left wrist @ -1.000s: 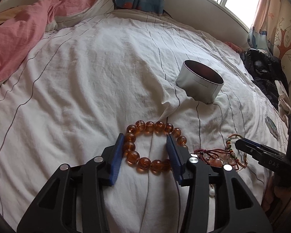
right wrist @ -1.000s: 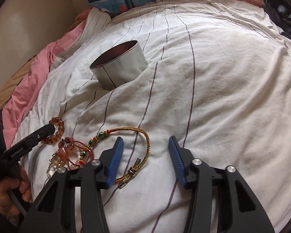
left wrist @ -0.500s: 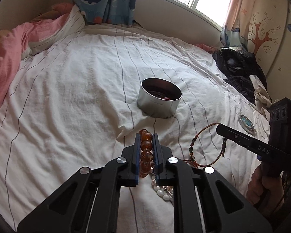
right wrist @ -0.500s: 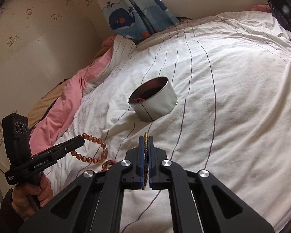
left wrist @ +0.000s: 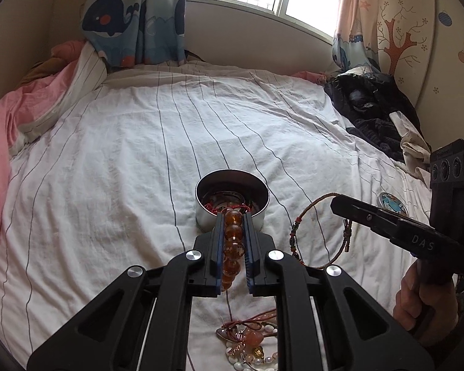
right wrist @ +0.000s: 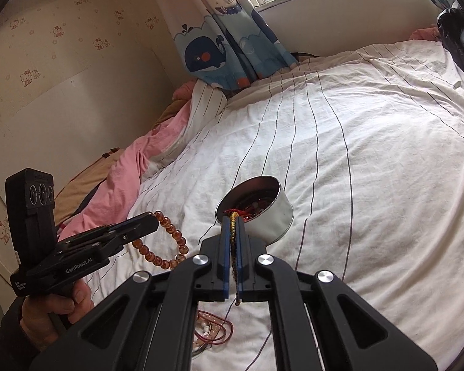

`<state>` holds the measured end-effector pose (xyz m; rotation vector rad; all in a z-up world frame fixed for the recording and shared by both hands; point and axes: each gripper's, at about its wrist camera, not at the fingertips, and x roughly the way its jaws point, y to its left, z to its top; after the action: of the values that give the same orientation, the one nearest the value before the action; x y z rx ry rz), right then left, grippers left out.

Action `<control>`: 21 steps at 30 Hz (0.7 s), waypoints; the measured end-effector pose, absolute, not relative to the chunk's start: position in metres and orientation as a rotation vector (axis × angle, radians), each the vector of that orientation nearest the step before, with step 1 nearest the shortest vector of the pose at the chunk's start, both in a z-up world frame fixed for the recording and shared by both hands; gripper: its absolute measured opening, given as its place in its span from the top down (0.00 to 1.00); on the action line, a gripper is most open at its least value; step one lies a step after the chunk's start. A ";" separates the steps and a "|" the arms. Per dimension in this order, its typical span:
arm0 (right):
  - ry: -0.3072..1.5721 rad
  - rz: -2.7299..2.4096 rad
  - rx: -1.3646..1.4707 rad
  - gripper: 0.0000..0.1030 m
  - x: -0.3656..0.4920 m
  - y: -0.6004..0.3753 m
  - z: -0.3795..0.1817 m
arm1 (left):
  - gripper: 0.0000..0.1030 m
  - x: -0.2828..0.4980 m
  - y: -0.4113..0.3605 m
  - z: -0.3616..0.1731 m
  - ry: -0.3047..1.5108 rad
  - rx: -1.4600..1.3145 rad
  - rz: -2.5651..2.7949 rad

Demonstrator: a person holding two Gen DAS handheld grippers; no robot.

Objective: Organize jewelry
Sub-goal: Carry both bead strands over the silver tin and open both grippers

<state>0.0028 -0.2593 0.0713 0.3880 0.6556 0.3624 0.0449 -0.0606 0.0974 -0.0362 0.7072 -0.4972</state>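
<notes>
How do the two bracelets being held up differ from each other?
The bead bracelet, in the left gripper, is a ring of big round amber beads; the cord bracelet, in the right gripper, is thin braided cord with a few small beads. The bead bracelet keeps the left jaws slightly apart; the right jaws are almost shut on the cord. Both hang clear of the sheet, near the tin.

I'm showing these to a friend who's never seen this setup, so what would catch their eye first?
Probably the two black grippers in mid-air, each clamped on a bracelet: the left gripper holds amber beads, the right gripper a braided cord. Just beyond them a round tin sits open on the striped sheet, with jewelry already inside. More pieces lie on the sheet beneath the grippers.
</notes>
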 end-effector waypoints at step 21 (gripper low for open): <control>0.626 0.365 0.407 0.96 0.048 -0.272 0.078 | 0.89 0.139 -0.103 0.090 0.767 -0.081 -0.512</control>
<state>0.0482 -0.2720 0.0780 0.4072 0.6255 0.3652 0.1391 -0.1034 0.0899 -0.0810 0.7672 -0.5124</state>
